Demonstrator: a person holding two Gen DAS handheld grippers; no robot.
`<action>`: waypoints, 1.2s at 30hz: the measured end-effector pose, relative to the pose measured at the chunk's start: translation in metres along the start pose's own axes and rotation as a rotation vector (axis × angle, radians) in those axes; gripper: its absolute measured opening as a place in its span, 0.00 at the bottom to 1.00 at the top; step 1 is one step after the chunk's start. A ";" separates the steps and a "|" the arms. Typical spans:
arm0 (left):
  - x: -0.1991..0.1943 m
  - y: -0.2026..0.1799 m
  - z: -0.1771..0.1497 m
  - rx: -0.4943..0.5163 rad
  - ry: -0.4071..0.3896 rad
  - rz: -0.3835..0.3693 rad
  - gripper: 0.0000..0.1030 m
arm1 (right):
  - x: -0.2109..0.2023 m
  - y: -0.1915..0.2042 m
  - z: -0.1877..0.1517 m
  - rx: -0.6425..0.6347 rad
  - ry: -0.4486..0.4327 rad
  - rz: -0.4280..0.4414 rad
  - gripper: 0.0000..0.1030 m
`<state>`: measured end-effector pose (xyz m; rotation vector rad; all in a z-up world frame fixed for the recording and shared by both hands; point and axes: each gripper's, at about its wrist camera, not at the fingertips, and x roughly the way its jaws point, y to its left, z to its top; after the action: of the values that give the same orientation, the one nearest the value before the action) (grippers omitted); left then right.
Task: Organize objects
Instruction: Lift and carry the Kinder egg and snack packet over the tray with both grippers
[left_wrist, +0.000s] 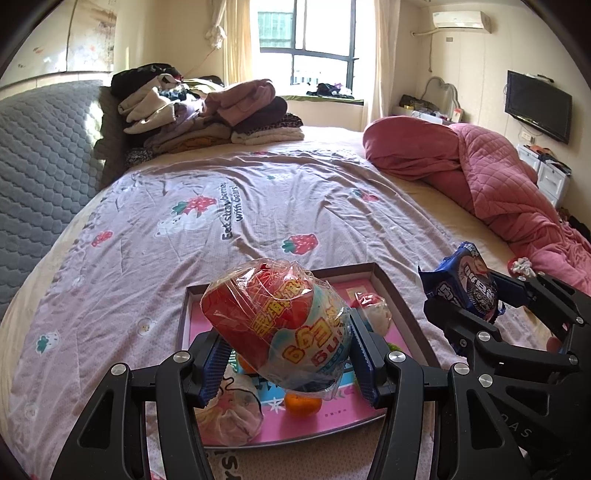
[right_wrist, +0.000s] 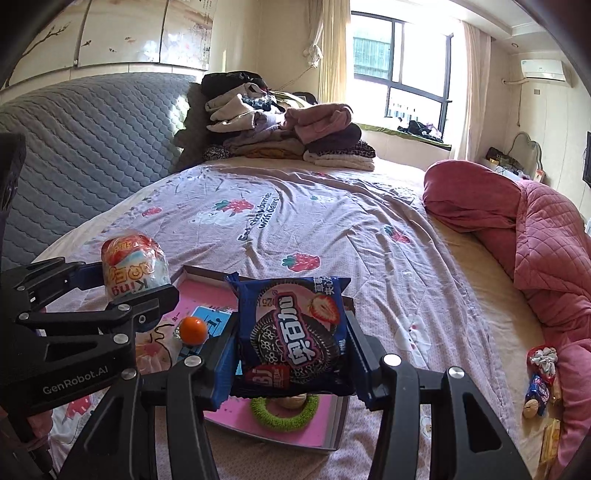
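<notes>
glossy crinkled plastic wraps the snack cup (left_wrist: 275, 325); cookie packet (right_wrist: 293, 334) shiny foil; bedsheet (left_wrist: 258, 206) matt cloth.

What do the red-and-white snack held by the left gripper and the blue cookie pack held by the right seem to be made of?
Round red-and-white snack cup: wrapped in clear, crinkly plastic film that glints; the cup beneath is unclear. Blue cookie pack: glossy printed plastic or foil wrapper, with crimped end seams.

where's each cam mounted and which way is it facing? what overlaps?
Left wrist: on the left gripper, looking along its fingers across the bed toward the window; it grips a wrapped snack cup; the right gripper shows at right.
Right wrist: on the right gripper, same heading; it grips a blue cookie packet; the left gripper shows at left.
Shared: pink tray, orange, both snacks, clothes pile.
</notes>
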<state>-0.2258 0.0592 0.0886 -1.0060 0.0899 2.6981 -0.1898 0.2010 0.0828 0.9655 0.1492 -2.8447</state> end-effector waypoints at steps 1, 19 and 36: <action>0.003 0.000 0.000 0.000 0.004 -0.002 0.58 | 0.002 -0.001 -0.001 0.002 0.006 0.003 0.50; 0.049 0.006 -0.012 -0.009 0.076 0.002 0.58 | 0.045 -0.006 -0.013 0.021 0.083 0.002 0.50; 0.102 0.001 -0.032 0.021 0.187 -0.008 0.58 | 0.078 -0.009 -0.035 0.014 0.168 0.005 0.50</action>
<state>-0.2802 0.0759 -0.0020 -1.2474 0.1483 2.5840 -0.2318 0.2071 0.0080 1.2063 0.1441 -2.7613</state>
